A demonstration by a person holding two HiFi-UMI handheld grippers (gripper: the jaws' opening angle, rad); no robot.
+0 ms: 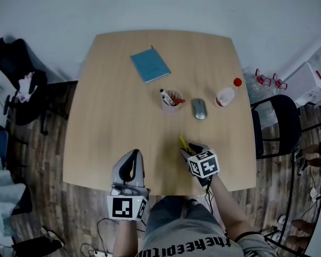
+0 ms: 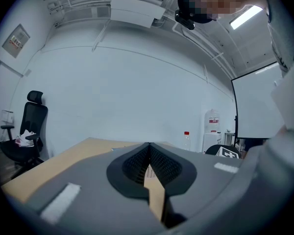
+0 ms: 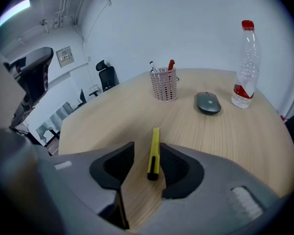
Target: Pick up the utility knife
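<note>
Your right gripper (image 3: 147,150), jaws spread wide and clamping nothing, straddles the yellow utility knife (image 3: 153,153), which lies flat on the table (image 1: 112,90) on your side of the pen cup (image 1: 171,99), long axis running along the jaws, while your left gripper (image 1: 129,165), jaws together and empty, sits farther off.

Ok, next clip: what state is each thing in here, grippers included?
Right gripper: open, jaws either side of the knife.
Left gripper: shut, empty.
Knife: lying flat on the table, not gripped.
Bottle: upright, capped.
Mouse: flat on table.
Pen cup: upright, pens inside.
Notebook: closed, flat.
</note>
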